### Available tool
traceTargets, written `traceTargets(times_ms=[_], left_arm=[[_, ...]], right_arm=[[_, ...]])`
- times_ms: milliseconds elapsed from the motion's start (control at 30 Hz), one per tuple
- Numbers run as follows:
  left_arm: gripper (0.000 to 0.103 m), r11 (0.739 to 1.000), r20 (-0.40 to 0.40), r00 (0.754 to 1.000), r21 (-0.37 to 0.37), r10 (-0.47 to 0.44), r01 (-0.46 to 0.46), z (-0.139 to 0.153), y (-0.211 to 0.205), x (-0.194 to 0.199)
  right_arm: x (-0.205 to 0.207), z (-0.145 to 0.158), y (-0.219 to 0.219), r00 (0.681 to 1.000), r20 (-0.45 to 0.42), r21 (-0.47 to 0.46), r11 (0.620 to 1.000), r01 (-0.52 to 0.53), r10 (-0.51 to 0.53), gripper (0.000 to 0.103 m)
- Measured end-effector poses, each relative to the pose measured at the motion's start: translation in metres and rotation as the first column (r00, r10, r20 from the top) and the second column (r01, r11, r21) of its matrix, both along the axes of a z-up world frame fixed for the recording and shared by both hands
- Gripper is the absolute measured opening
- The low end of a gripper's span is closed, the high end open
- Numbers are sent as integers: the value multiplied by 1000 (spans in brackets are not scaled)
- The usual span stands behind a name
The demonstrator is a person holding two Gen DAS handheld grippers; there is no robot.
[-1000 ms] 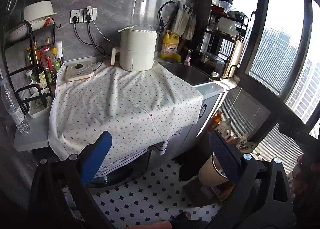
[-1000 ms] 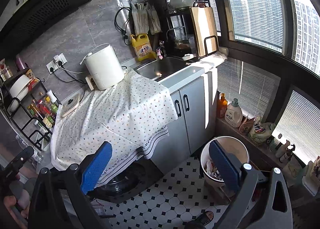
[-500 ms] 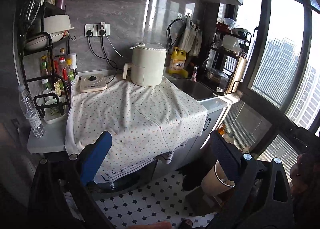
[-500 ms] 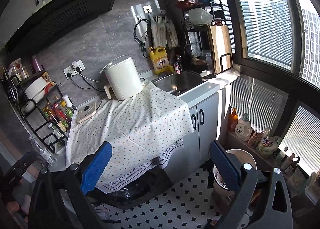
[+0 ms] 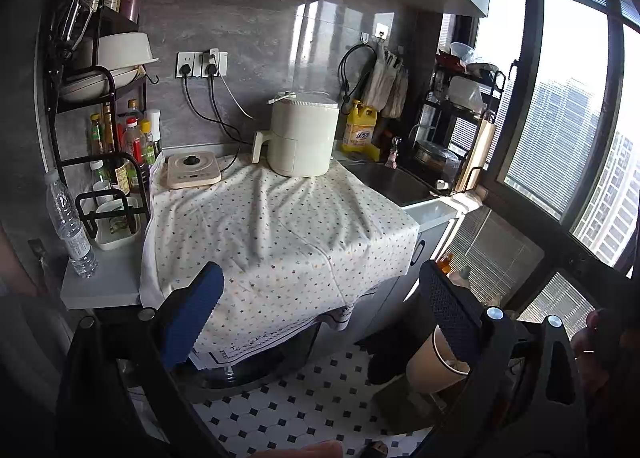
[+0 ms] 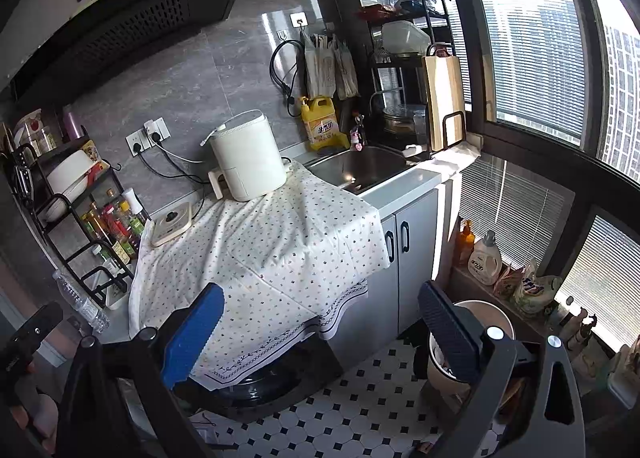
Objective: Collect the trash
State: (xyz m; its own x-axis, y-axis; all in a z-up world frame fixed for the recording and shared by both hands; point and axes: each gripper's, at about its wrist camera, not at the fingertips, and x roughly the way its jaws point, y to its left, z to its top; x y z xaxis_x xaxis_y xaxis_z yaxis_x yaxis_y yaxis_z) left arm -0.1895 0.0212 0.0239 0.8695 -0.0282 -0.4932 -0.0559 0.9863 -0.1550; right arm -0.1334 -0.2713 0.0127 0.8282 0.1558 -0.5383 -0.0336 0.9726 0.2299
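While both the left gripper [image 5: 316, 310] and the right gripper [image 6: 320, 322] were held wide open and empty, no loose trash could be made out; the bin [image 6: 500, 318] stood on the floor beside the bench [image 6: 404, 182], so the step remained unsettled.

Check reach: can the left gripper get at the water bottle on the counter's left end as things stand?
Probably yes. The left gripper is open and empty, and the water bottle stands at the counter's front corner, with nothing in front; only the rack crowds it behind.
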Motion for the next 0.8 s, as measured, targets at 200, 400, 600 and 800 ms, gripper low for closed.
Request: traceTargets(times_ms=[200, 400, 600, 800], left_arm=[[97, 1000, 0, 1000, -5, -12, 12, 1, 5, 1], [97, 1000, 4, 1000, -9, -17, 17, 1, 7, 4], [97, 1000, -2, 1000, -15, -13, 13, -1, 11, 7], [97, 1000, -1, 1000, -26, -9, 9, -2, 16, 9]], right_arm=[[-1, -5, 5, 1000, -8, -3, 1000, 5, -5, 95], [0, -6, 6, 1000, -7, -3, 1000, 0, 0, 95], [4, -3, 11, 1000, -8, -6, 1000, -16, 16, 95], [6, -1, 15, 1000, -4, -5, 1000, -29, 29, 95]])
